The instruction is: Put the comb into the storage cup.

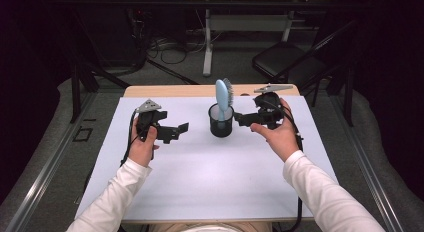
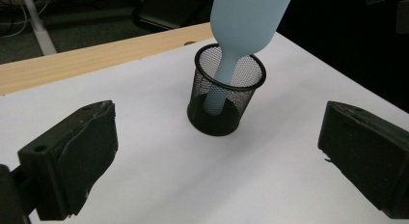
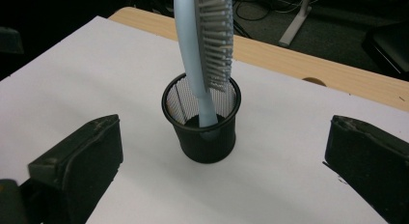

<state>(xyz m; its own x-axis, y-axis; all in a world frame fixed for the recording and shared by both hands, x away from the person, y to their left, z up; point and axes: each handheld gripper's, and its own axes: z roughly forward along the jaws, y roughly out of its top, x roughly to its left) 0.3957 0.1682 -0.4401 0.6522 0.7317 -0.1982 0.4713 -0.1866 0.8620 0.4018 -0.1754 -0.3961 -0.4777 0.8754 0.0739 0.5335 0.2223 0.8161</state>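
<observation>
Table (image 1: 165,162): one mesh cup (image 1: 221,123) standing upright on it, set toward the far edge, roughly midway across. Hairbrush (image 1: 223,96): in the cup, handle down, head rising above the rim and leaning slightly. Left gripper (image 1: 177,130): left of the cup, apart from it, jaws spread and pointing at it. Right gripper (image 1: 239,119): right of the cup, just beside it. Chair (image 1: 287,59): on the floor beyond the table's far right corner.

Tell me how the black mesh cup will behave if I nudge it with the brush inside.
The black mesh cup looks light, so it would probably slide on the smooth white table. The pale blue plastic hairbrush stands well above the rim and leans, so the cup may tip. Both tools are open, neither touching it.
</observation>
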